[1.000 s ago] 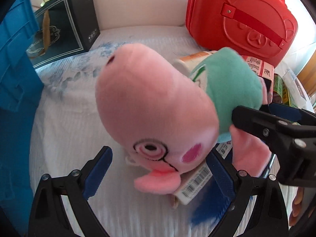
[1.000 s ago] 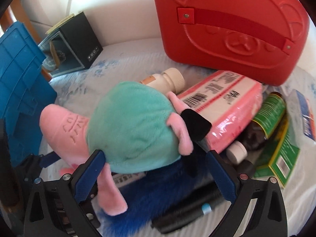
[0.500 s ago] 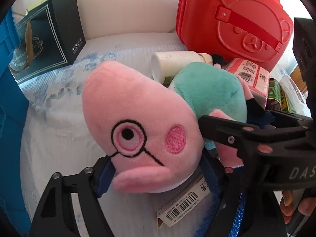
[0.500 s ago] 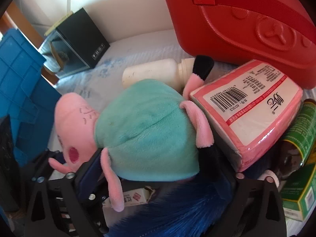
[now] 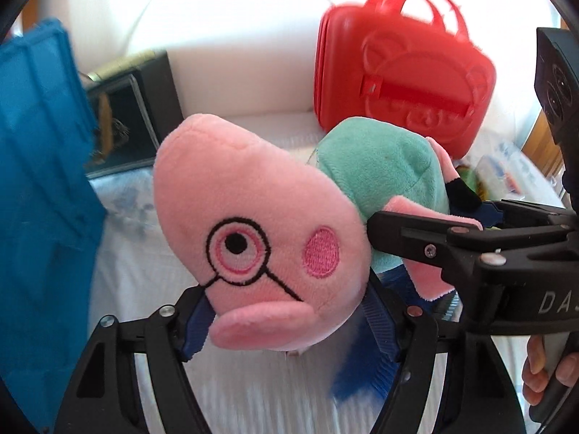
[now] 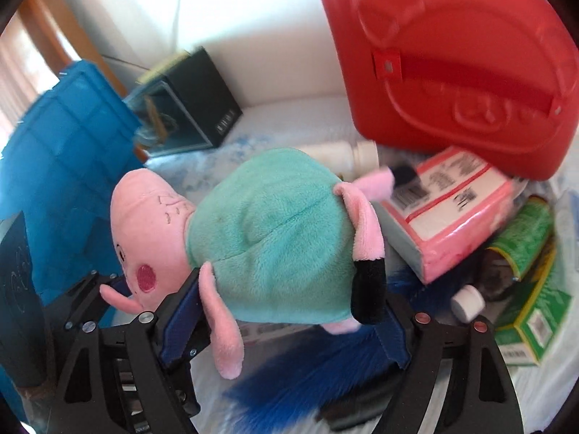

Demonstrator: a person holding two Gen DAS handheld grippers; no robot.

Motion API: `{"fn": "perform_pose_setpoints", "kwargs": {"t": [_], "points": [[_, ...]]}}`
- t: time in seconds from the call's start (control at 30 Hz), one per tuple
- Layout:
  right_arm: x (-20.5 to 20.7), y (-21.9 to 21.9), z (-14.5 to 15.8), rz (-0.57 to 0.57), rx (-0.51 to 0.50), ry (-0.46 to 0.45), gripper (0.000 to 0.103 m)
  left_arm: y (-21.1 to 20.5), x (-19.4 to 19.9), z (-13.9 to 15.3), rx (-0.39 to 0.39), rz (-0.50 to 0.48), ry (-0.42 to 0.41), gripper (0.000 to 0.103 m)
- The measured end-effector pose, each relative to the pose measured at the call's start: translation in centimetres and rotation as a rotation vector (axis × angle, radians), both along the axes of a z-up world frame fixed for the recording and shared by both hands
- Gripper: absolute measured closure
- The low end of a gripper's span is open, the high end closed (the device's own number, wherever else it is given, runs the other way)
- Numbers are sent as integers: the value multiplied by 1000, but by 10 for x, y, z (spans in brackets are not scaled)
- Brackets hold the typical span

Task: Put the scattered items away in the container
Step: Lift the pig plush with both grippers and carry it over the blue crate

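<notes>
A plush pig (image 5: pixel 253 217) with a pink head and a teal body (image 6: pixel 271 235) hangs above the white bedspread (image 5: pixel 253 398), carried by both grippers. My left gripper (image 5: pixel 287 325) is shut on the pink head from below. My right gripper (image 6: pixel 286 318) has the teal body between its blue pads, which press on it while the jaws are still closing. In the left wrist view a right gripper finger (image 5: pixel 405 235) reaches in beside the pig's arm. The blue crate (image 5: pixel 39 181) stands at the left, also in the right wrist view (image 6: pixel 72 166).
A red case (image 6: pixel 452 72) leans against the back wall, a black gift box (image 6: pixel 191 105) beside the crate. Under the pig lie a pink tissue pack (image 6: pixel 452 217), a white bottle (image 6: pixel 336 152), a green can (image 6: pixel 524 238), a green carton (image 6: pixel 535 318) and blue fur (image 6: pixel 307 372).
Both grippers closed on the pig, left on the head and right on the body, and lifted it off the pile. The bed and the other items now sit lower and farther away.
</notes>
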State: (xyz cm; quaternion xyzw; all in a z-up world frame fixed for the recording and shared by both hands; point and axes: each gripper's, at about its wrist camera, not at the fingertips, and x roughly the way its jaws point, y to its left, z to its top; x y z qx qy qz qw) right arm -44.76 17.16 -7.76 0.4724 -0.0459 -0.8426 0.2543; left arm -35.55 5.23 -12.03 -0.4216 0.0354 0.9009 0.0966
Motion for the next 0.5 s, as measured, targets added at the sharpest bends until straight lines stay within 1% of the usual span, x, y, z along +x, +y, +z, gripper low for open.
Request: {"fn": "perform_pose_setpoints", "kwargs": {"t": [0.13, 0.27, 0.4, 0.5], "points": [[32, -1, 44, 32, -5, 64, 19, -7, 36, 43, 12, 30, 67, 30], [67, -8, 93, 81, -26, 130, 19, -18, 75, 91, -1, 80, 131, 30], [103, -18, 140, 152, -57, 179, 19, -40, 112, 138, -30, 159, 173, 30], [127, -37, 178, 225, -82, 216, 19, -60, 143, 171, -60, 230, 202, 30]]}}
